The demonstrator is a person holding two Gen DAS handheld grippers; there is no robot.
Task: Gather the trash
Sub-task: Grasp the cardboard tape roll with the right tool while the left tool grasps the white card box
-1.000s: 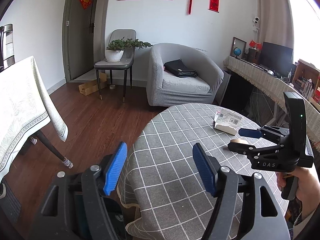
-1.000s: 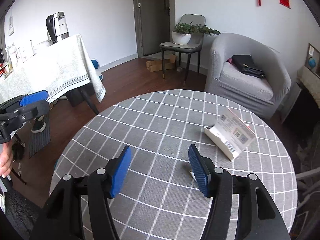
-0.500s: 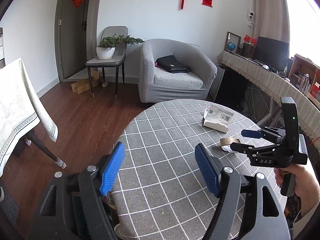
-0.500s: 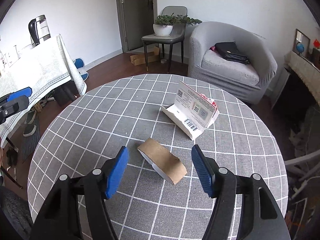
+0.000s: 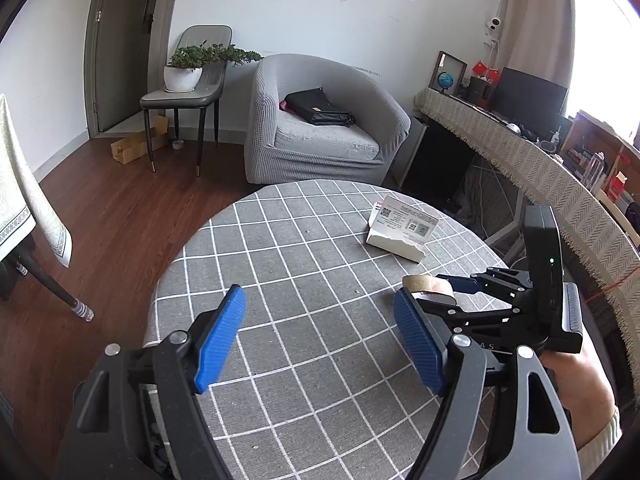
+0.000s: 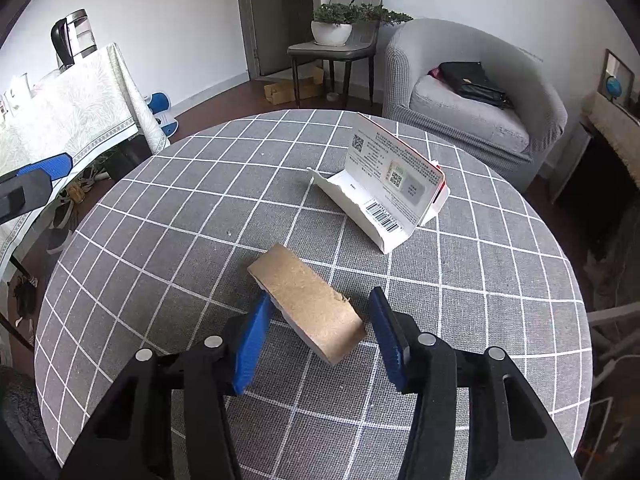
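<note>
Here, at the far left of the right wrist view, a pale leaf-patterned tablecloth [image 6: 80, 112] hangs over a side table that carries a black and steel kettle [image 6: 74, 42]. In front of it the left gripper [image 5: 320, 340] reaches over the near left edge of the round table with the grey white-checked cloth [image 5: 304, 264]. Its blue-padded jaws are spreading apart, with only bare cloth between them, so this claw is released and grasps nothing.

Toward the middle of the table lies the flattened brown cardboard tube [image 6: 308, 304], slanting from upper left to lower right. The right gripper [image 6: 316, 330] straddles its near end and its jaws are closing in on it. The left blue pad looks to be at the tube's side, while a gap shows between the tube and the right pad, so the clench is not complete. In the left wrist view the person's right hand [image 5: 576, 384] grips the black handle of this tool.

Just beyond the tube, apart from it, sits the torn-open white cardboard box with printed codes [image 6: 384, 196], its flap standing up.

Farther back are a grey chair bearing a potted plant in a white bowl [image 6: 332, 24] and, to the right, a grey armchair [image 6: 480, 92] with a black bag [image 6: 472, 82] on its seat.
</note>
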